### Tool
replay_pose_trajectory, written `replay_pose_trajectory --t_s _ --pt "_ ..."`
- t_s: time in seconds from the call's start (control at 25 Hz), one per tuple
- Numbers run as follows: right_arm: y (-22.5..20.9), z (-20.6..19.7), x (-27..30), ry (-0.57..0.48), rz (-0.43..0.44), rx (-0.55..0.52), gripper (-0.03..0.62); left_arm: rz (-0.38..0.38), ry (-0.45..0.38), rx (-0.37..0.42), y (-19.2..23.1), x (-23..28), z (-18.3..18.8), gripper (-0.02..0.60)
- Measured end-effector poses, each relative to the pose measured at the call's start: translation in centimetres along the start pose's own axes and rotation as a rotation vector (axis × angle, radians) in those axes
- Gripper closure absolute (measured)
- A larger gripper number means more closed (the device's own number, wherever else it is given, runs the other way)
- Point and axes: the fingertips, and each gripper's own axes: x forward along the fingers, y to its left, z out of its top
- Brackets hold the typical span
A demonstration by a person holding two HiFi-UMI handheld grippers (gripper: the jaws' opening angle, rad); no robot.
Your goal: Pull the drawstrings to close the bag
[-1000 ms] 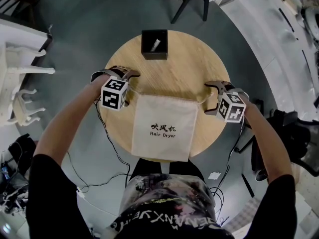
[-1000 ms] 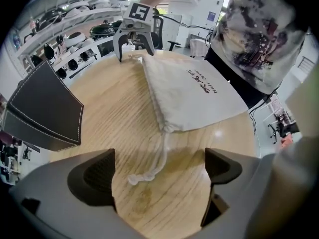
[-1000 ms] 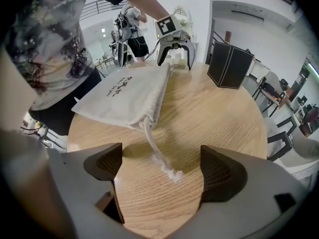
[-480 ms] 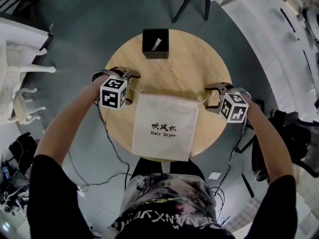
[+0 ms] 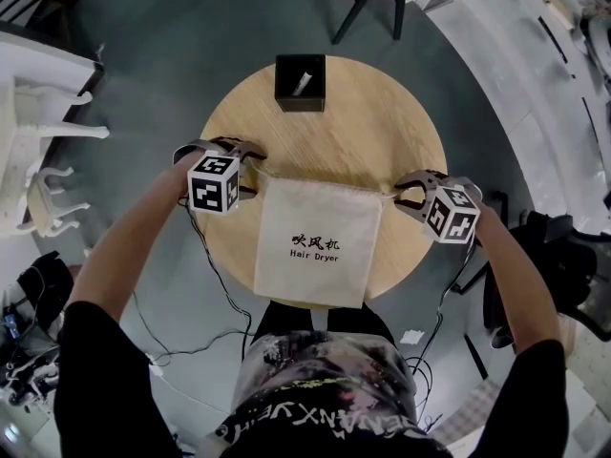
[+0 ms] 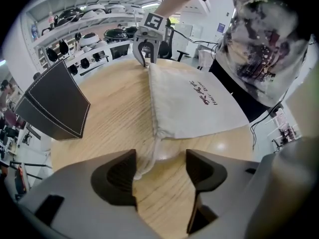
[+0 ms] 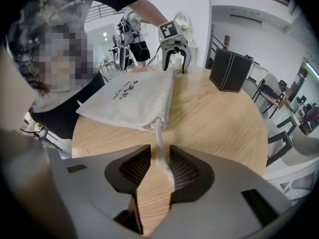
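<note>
A cream drawstring bag (image 5: pixel 317 241) printed "Hair Dryer" lies flat on the round wooden table (image 5: pixel 353 132), its mouth away from me. My left gripper (image 5: pixel 256 168) is at the bag's top left corner. Its jaws are closing around the left drawstring (image 6: pixel 149 158), which rests against one pad (image 6: pixel 119 176) with a gap to the other. My right gripper (image 5: pixel 399 195) is at the top right corner. Its jaws are also closing, and the right drawstring (image 7: pixel 160 143) runs through the narrow gap between the pads (image 7: pixel 183 172).
A black open box (image 5: pixel 299 82) stands at the table's far edge, also seen as a dark box (image 6: pixel 50 103) in the left gripper view. Chairs and cables surround the table on the floor. My body is against the near edge.
Both grippers' jaws have narrowed around the drawstring ends. Each gripper has shifted slightly outward, away from the bag. The bag has stayed flat.
</note>
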Motion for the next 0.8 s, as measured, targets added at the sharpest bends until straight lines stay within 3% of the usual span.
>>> replay_pose_trajectory --t_s 0.04,0.16,0.4,0.6,0.8 --pt "0.0 0.0 0.0 0.002 0.000 0.000 0.476 0.004 -0.005 -0.009 -0.1 0.0 0.0 0.305" --pt "0.3 0.0 0.0 0.009 0.001 0.003 0.496 0.012 -0.015 -0.033 -0.6 -0.1 0.1 0.337" --pt "1.0 -0.7 0.5 0.030 -0.055 0.015 0.577 0.030 -0.037 -0.093 -2.9 0.2 0.3 0.541" --pt "1.1 -0.8 0.7 0.048 -0.154 0.033 0.585 0.190 -0.051 -0.237 -3.0 0.3 0.2 0.557" --pt "0.9 -0.9 0.6 0.037 -0.216 0.124 0.585 0.359 -0.054 -0.393 -2.8 0.2 0.1 0.560"
